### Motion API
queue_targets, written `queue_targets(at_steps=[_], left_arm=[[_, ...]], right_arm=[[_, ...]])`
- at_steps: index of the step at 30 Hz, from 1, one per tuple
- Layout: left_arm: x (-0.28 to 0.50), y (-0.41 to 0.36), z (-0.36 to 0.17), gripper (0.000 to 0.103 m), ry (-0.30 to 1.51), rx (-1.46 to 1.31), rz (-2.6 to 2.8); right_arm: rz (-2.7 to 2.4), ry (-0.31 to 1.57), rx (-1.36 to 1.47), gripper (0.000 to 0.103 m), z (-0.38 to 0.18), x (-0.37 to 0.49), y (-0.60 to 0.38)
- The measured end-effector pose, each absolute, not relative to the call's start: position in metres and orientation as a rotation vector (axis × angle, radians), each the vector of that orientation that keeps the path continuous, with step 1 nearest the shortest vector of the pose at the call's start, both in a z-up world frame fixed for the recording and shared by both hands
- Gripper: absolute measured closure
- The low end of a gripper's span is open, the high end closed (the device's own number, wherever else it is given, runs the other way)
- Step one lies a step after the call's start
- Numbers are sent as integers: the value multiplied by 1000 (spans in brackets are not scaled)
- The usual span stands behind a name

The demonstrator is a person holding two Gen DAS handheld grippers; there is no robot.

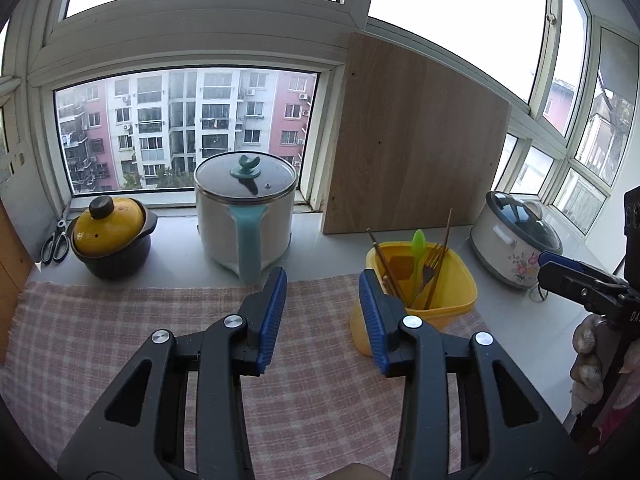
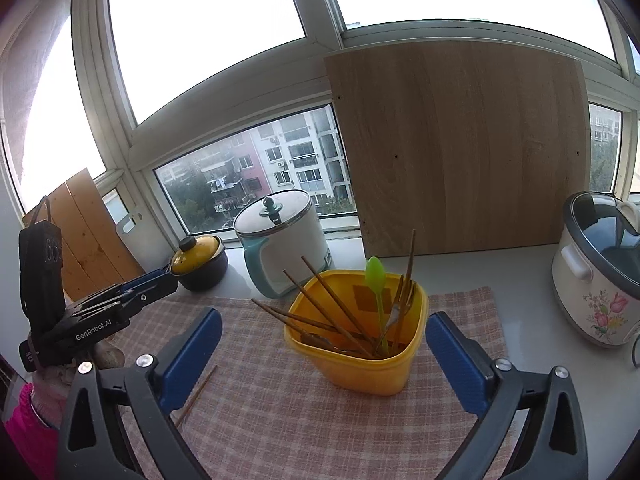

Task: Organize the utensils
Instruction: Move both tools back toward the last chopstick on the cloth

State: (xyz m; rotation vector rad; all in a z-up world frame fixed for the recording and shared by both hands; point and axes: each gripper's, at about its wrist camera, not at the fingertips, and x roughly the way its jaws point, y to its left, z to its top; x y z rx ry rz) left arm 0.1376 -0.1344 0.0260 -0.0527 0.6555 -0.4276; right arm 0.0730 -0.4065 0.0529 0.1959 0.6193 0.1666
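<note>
A yellow plastic container (image 2: 360, 364) stands on the pink checked cloth (image 2: 280, 420); it also shows in the left wrist view (image 1: 460, 284). It holds several brown chopsticks (image 2: 332, 308), a green spoon (image 2: 377, 280) and a metal fork (image 2: 402, 304). One loose chopstick (image 2: 198, 394) lies on the cloth by my right gripper's left finger. My right gripper (image 2: 324, 356) is open and empty, just in front of the container. My left gripper (image 1: 323, 316) is open and empty over the cloth, left of the container.
A white electric pot with teal handle (image 1: 246, 208), a yellow-lidded dark clay pot (image 1: 110, 236) and scissors (image 1: 56, 240) stand along the sill. A floral rice cooker (image 2: 600, 276) is at the right. A wooden board (image 2: 460, 152) leans on the window.
</note>
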Motion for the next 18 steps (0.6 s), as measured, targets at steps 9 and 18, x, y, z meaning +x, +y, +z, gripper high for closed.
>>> queue_targets(at_steps=[9, 18], left_arm=[[113, -45, -20, 65, 805, -84, -303], [79, 7, -82, 65, 948, -200, -225]], right_arm=[[277, 718, 145, 0, 15, 88, -339], [417, 943, 92, 17, -44, 132, -265]])
